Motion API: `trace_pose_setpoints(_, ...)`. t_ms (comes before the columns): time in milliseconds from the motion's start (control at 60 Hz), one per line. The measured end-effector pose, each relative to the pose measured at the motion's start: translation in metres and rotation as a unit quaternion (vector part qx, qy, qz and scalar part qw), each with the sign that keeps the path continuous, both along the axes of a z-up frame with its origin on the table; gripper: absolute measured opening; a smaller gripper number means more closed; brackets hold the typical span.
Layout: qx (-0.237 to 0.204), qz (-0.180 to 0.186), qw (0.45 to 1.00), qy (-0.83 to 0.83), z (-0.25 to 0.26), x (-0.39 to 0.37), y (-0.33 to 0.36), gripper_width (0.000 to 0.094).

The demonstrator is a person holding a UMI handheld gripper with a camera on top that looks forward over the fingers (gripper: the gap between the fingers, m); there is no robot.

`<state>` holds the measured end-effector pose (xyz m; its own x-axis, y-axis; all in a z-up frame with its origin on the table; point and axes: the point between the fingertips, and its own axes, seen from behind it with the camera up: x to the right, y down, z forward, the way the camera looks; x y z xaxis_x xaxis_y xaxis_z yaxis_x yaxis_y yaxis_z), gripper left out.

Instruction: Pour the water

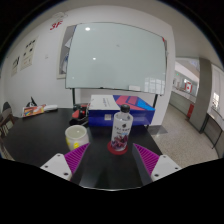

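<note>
A clear plastic bottle [122, 130] with a colourful label stands upright on a red round base [118, 152] on the dark table [45, 150]. To its left is a yellow cup [76, 137]. My gripper [111, 152] is open, its purple pads [73, 160] spread wide. The bottle stands just ahead of the fingertips, in line with the gap between them, and neither finger touches it. The yellow cup sits just beyond the left finger.
A blue box [128, 115] and a white box [100, 103] lie on the table behind the bottle. A large white screen [115, 55] hangs on the far wall. Small objects [33, 108] lie at the table's far left.
</note>
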<state>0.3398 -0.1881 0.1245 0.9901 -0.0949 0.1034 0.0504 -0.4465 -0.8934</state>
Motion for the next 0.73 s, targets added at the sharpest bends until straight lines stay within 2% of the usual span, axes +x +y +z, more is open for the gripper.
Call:
trace_pose_setpoints(317, -0.004, -0.003, 1.0, -0.001, 0.041, -0.057, -0.165, 0.0843)
trace_pose_setpoints(467, -0.002, -0.007, 1.0, -0.002, 0.05, -0.061, -0.206, 0.0841)
trace_pose_setpoints(733, 0.007, -0.015, 1.0, -0.004, 0.062, -0.05, -0.23, 0.0842)
